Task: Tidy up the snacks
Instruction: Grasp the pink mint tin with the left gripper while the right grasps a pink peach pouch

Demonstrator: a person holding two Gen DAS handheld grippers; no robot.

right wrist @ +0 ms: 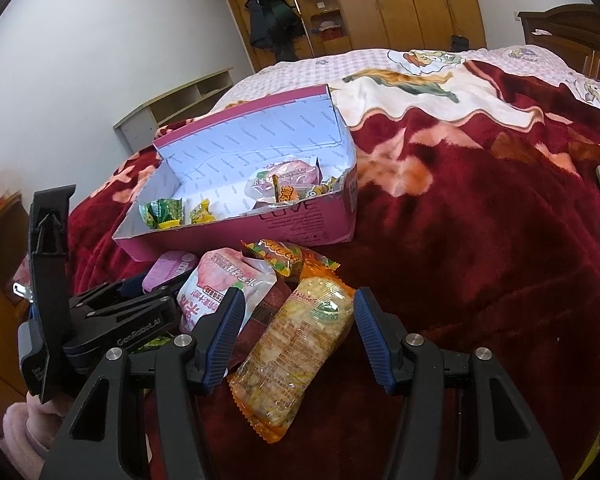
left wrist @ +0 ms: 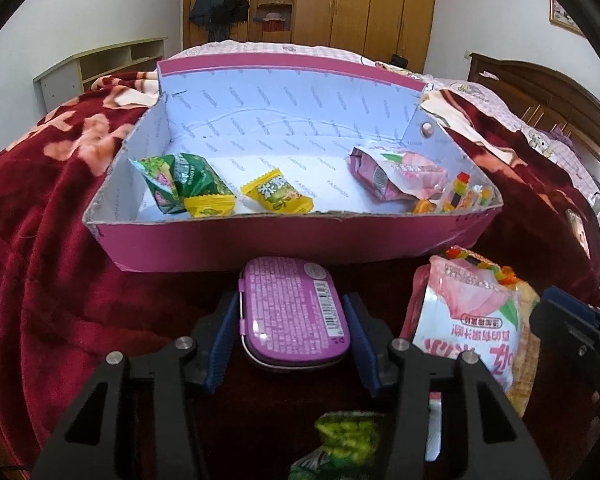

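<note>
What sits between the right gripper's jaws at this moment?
The right wrist view shows the orange-edged rice cracker pack lying on the red blanket between the open jaws of the right gripper, neither pad touching it.

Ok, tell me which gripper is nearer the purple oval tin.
Left. The left gripper straddles the purple oval tin, one finger on each side. The right gripper is farther right, open around the orange-edged clear snack packet.

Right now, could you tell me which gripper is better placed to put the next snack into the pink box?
The left gripper, I'd judge. Its pads flank the purple tin, which lies right before the pink box. The right gripper is open around the yellow snack pack, farther from the box.
</note>
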